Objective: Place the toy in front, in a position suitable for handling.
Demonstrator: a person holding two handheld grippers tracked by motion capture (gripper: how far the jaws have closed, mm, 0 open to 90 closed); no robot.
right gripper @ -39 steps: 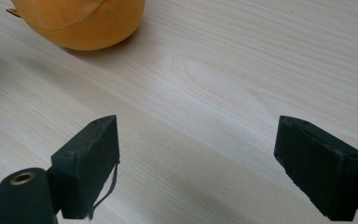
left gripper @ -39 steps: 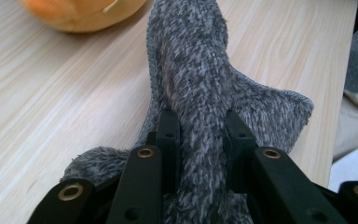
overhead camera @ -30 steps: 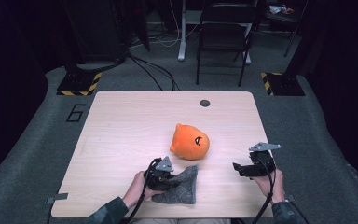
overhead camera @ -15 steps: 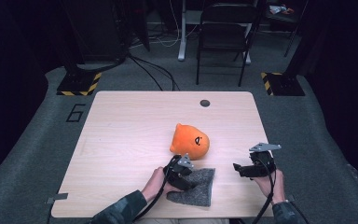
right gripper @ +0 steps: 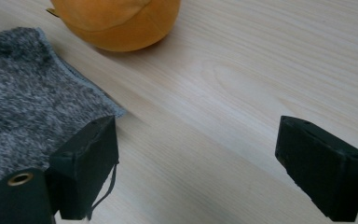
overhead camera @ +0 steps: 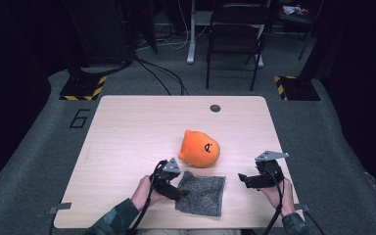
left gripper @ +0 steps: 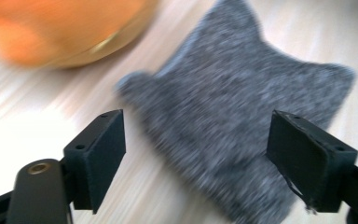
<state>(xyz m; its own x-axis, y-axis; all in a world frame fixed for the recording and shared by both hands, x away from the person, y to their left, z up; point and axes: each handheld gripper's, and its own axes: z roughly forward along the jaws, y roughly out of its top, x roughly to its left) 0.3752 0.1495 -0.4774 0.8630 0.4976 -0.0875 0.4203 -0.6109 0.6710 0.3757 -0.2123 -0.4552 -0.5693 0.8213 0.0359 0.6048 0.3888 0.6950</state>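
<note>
A grey fuzzy cloth (overhead camera: 203, 193) lies flat near the table's front edge, just in front of an orange round plush toy (overhead camera: 199, 148). My left gripper (overhead camera: 180, 192) is at the cloth's left edge; its jaws have just been opening. In the left gripper view they stand wide apart over the cloth (left gripper: 242, 116) without pressing on it, and the plush (left gripper: 60, 28) is a blur at the upper left. My right gripper (overhead camera: 242, 180) is open a little to the right of the cloth. Its own view has the cloth's corner (right gripper: 28, 107) at the left and the plush (right gripper: 116, 21) above.
The wooden table (overhead camera: 127, 137) has a small dark round cap (overhead camera: 215, 108) near its far edge. A black chair (overhead camera: 235, 39) and cables stand on the floor beyond. Two yellow-and-black striped bases (overhead camera: 81, 90) flank the table's far corners.
The cloth has shifted right and spread out flat. My left gripper carried it right, let go of it, opened and drew back to the left. The right gripper has stayed put.
</note>
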